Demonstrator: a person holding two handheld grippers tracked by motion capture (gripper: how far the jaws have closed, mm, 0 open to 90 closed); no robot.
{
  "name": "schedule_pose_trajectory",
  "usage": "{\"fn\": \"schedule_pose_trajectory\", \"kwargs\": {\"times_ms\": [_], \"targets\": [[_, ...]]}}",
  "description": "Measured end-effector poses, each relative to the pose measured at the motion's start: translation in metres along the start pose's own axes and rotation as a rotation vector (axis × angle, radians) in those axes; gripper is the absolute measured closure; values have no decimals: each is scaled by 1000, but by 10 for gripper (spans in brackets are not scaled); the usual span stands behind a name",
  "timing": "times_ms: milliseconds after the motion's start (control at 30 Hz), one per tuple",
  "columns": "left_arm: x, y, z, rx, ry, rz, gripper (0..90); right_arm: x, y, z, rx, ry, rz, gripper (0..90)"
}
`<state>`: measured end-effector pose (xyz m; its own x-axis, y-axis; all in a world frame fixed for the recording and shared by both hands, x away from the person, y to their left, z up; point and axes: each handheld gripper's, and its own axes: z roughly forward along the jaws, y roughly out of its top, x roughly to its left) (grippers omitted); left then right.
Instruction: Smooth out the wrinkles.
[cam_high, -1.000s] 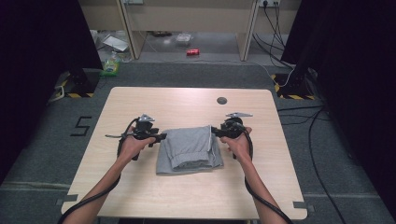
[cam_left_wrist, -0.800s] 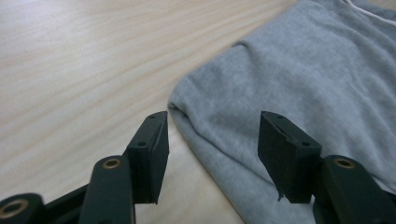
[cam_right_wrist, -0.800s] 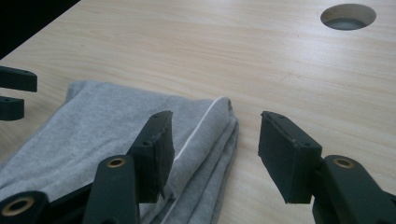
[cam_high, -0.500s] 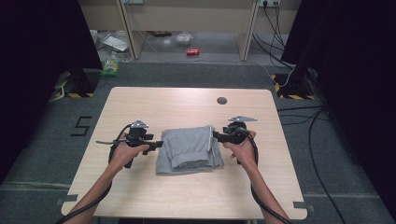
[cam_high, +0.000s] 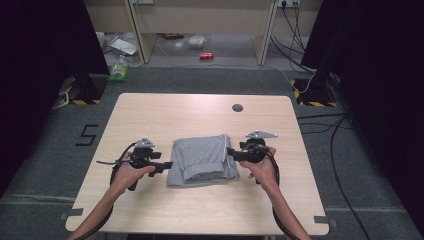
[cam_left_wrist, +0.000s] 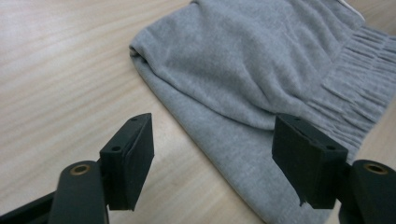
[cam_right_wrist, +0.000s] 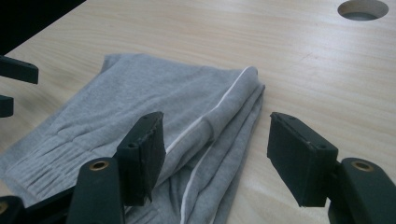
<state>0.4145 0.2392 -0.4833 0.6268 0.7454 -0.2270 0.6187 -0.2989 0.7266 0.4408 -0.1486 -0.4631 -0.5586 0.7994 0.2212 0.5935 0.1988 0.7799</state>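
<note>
High view looks down on a pale wooden tabletop (cam_high: 165, 115) with a folded grey garment (cam_high: 202, 159) lying near its middle, a little closer to the person's edge than to the far edge. The left tongs (cam_high: 167, 165) sit just beside the garment's left side, held in the left hand (cam_high: 131, 172), and the right tongs (cam_high: 231, 152) sit just beside its right side, held in the right hand (cam_high: 262, 167). Both point inward at the cloth. Seen from the left gripper view, the left tongs (cam_left_wrist: 212, 163) stand open, their jaws having just been opening; the garment (cam_left_wrist: 261, 60) lies flat beyond and beneath them, its ribbed waistband toward the right jaw, and nothing is pinched between the pads. Seen from the right gripper view, the right tongs (cam_right_wrist: 217, 156) are likewise open and have just been opening, with the garment's (cam_right_wrist: 149, 107) folded edge and its white side stripe (cam_right_wrist: 219, 109) lying below the gap, not gripped. A round cable hole (cam_right_wrist: 363, 9) is cut into the tabletop near the far edge, well apart from the garment.
</note>
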Motion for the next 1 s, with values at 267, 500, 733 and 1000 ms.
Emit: {"fn": "schedule_pose_trajectory", "kwargs": {"times_ms": [267, 500, 733, 1000], "targets": [[-11, -11, -8, -11, -24, 11, 244, 3, -11, -10, -1, -1, 1, 356], [-20, -24, -11, -7, -36, 25, 234, 6, -22, -21, -7, -12, -10, 353], [-28, -37, -18, -19, -35, 38, 206, 10, -36, -29, 0, -16, -10, 350], [-33, -57, -24, -9, -2, 63, 197, 17, -49, -37, 9, -29, -42, 347]]}}
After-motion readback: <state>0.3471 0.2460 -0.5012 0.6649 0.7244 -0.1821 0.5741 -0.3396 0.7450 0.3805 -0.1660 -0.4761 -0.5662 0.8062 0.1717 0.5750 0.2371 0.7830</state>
